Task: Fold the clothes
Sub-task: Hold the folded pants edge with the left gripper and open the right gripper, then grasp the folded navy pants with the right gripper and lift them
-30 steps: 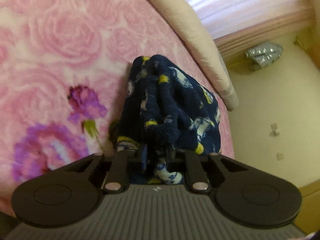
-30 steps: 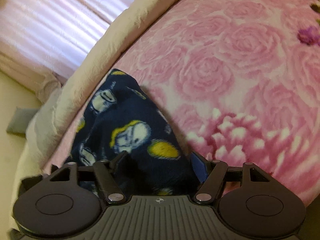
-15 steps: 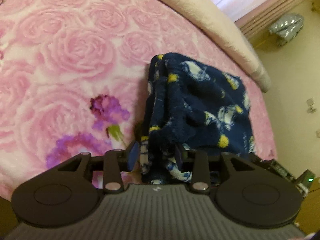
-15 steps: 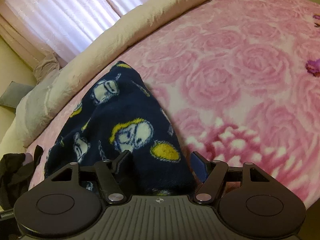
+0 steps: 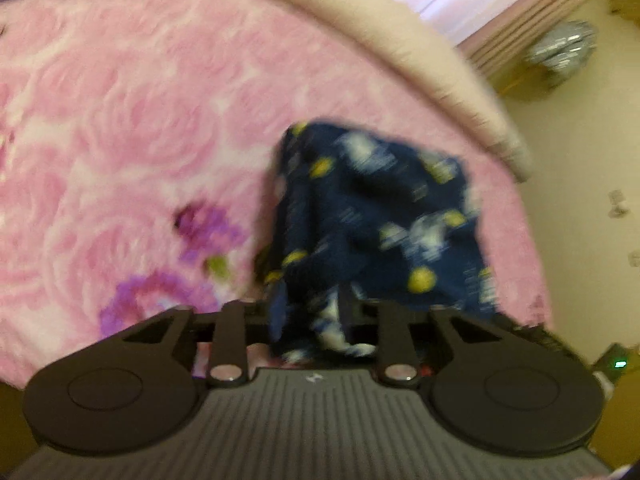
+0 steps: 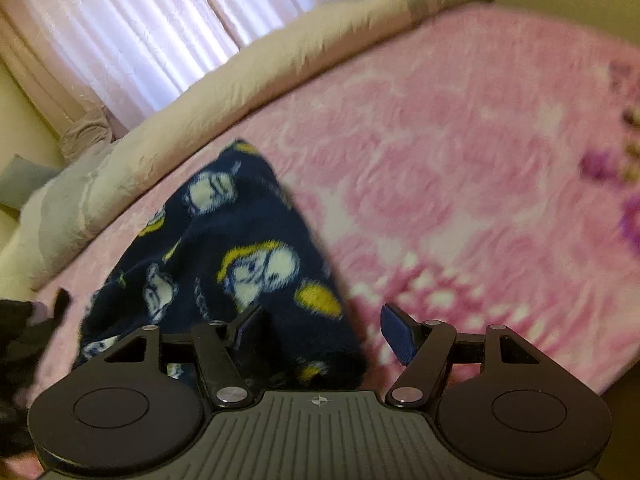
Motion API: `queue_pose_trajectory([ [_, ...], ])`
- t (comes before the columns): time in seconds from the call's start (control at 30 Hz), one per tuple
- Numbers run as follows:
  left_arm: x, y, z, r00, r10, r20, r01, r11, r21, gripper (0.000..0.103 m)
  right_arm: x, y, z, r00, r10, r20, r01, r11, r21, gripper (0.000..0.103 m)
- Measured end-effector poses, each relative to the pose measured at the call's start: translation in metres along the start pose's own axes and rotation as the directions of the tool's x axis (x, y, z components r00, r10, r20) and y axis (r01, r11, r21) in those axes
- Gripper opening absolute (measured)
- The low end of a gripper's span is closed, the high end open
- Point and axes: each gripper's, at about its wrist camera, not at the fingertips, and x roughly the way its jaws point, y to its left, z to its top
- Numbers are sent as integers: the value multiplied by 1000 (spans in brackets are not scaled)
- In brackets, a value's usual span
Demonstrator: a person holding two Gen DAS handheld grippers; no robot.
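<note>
a: start with the largest item.

b: pink rose blanket (image 5: 132, 128) covers the bed, with a beige bolster (image 6: 256, 80) along its far edge and curtains (image 6: 132, 36) behind. no change there beyond the camera angles.

a: the garment?

b: navy fleece (image 5: 376, 216) with white and yellow print, lying on the blanket near the bolster end, just ahead of both tongs. in the right view the fleece (image 6: 224, 256) shows as a bunched mound with one smooth face up. a second ago it stood taller and tighter in the left view; now it has spread wider and lower.

a: state of the tongs?

b: left gripper (image 5: 312, 312): a second ago clamped on a bunch of fleece; half a second ago the jaws had parted; now they stand apart with cloth lying loose between them. that view is blurred, so contact is uncertain. right gripper (image 6: 324, 328): jaws wide apart across all three moments, one finger over the fleece edge, the other (image 6: 398, 334) over bare blanket, holding nothing.

a: meaning for the task?

b: my judgement: the fleece has just been let go onto the bed. whether it counts as folded i cannot confirm; the layers look rumpled, not squared.
</note>
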Motion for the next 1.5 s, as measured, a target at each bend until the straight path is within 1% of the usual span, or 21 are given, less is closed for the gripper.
queue_pose_trajectory([
  [0.07, -8, -13, 7, 999, -24, 43, 22, 998, 58, 14, -10, 10, 1, 998, -24, 60, 29, 996, -79, 68],
  [0.1, -12, -19, 10, 997, -37, 64, 31, 996, 87, 14, -15, 18, 2, 996, -19, 87, 29, 992, -119, 68],
  [0.17, -20, -32, 17, 992, -65, 105, 49, 988, 146, 14, -17, 35, 0, 994, 29, 106, -8, 982, -191, 68],
  [0.2, -10, -38, 17, 993, -72, 91, 56, 985, 163, 14, -16, 45, -3, 993, 55, 100, -31, 973, -229, 68],
  [0.27, 15, -46, 11, 997, -53, 56, 41, 980, 196, 13, -10, 67, -13, 992, 101, 77, -73, 948, -309, 68],
  [0.33, 35, -48, 0, 999, 18, 37, -26, 972, 234, 13, -1, 83, -27, 992, 120, 50, -91, 916, -390, 68],
  [0.4, 53, -39, -14, 993, 114, 8, -112, 959, 260, 8, 13, 89, -43, 997, 82, 13, -66, 884, -463, 68],
  [0.43, 59, -32, -20, 991, 132, 2, -128, 956, 265, 3, 20, 88, -50, 999, 53, 2, -45, 868, -495, 68],
  [0.47, 60, -25, -24, 992, 123, 3, -119, 959, 258, 3, 25, 83, -55, 1000, 25, 0, -21, 853, -521, 65],
  [0.5, 59, -17, -26, 995, 99, -3, -95, 966, 239, 3, 27, 77, -58, 1000, 15, -4, -15, 848, -530, 62],
  [0.53, 58, -13, -26, 996, 88, -7, -84, 971, 222, 3, 26, 70, -57, 1000, 23, -13, -26, 853, -522, 62],
  [0.6, 56, -13, -23, 996, 86, -16, -81, 972, 222, 3, 22, 64, -53, 1000, 17, -23, -26, 854, -520, 57],
  [0.67, 52, -17, -19, 996, 91, -24, -83, 970, 228, 3, 18, 61, -50, 1000, -1, -28, -14, 853, -522, 57],
  [0.77, 40, -26, -10, 997, 74, -19, -68, 967, 246, 3, 8, 59, -42, 1000, -20, -13, 11, 868, -497, 57],
  [0.87, 29, -39, -3, 998, 69, 8, -69, 959, 276, 5, 2, 64, -34, 1000, -2, -15, -5, 892, -453, 57],
  [0.97, 25, -47, 0, 997, 74, 29, -79, 951, 298, 5, 6, 77, -31, 999, -22, -29, 7, 895, -447, 57],
  [1.07, 27, -44, -2, 997, 80, 17, -81, 955, 286, 5, 11, 86, -32, 998, -43, -43, 19, 895, -446, 57],
  [1.2, 26, -37, -5, 997, 76, 5, -74, 961, 267, 5, 8, 91, -33, 998, -45, -43, 21, 895, -446, 57],
  [1.4, 17, -32, -2, 998, 59, 17, -62, 963, 264, 6, 6, 92, -33, 997, -63, -39, 39, 897, -441, 57],
  [1.47, 15, -27, 4, 999, 48, 26, -53, 964, 262, 10, 0, 89, -33, 998, -56, -28, 40, 915, -401, 57],
  [1.5, 14, -24, 8, 999, 43, 32, -50, 965, 259, 13, -4, 88, -33, 998, -51, -22, 38, 926, -375, 57],
])
